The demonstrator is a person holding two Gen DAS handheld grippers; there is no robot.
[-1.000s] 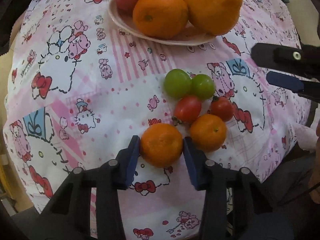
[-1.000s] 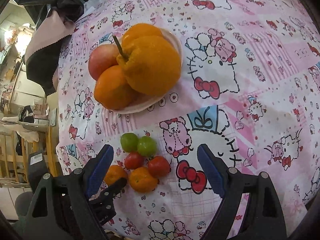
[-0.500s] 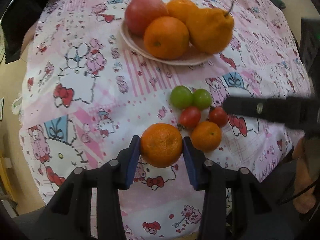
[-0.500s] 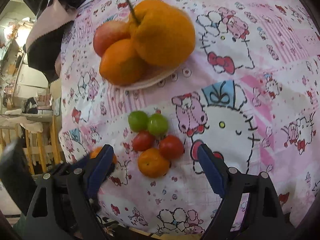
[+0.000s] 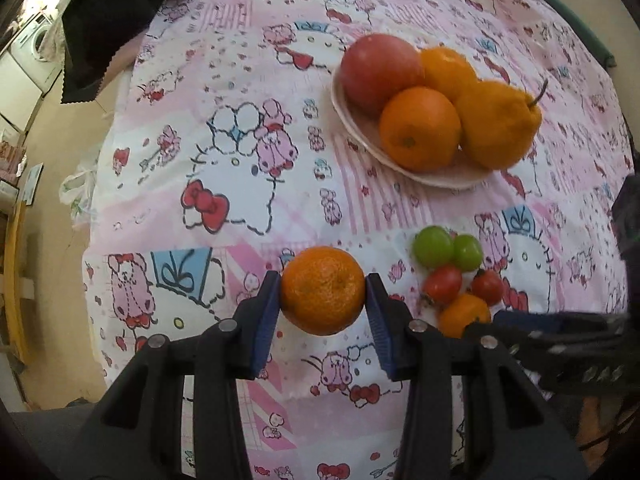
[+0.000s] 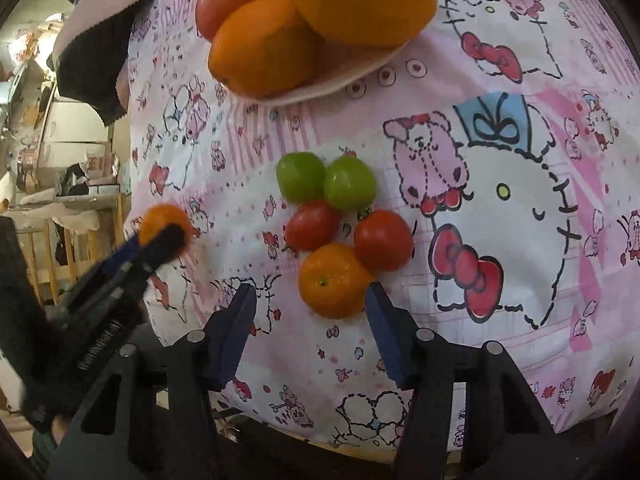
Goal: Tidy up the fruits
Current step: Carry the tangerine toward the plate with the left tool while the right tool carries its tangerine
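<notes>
My left gripper [image 5: 322, 294] is shut on a small mandarin [image 5: 322, 290] and holds it above the cloth; it also shows in the right wrist view [image 6: 162, 224]. A second mandarin [image 6: 334, 280] lies on the cloth with two red tomatoes [image 6: 312, 225] and two green fruits [image 6: 301, 176] behind it. My right gripper [image 6: 310, 312] is open, its blue pads [image 6: 378, 322] either side of the near edge of that mandarin. A plate [image 5: 362, 136] holds an apple [image 5: 380, 68], oranges [image 5: 420, 134] and a knobbly citrus [image 5: 498, 124].
A pink cartoon-print cloth [image 5: 240, 184] covers the table. A dark cloth [image 5: 108, 24] hangs at the far left corner. The table's left edge drops to the floor [image 5: 52, 184]. Household clutter [image 6: 60, 176] stands beyond the table.
My left gripper lifted its mandarin and swung left, away from the fruit cluster. My right gripper moved down and in, narrowing around the remaining mandarin.
</notes>
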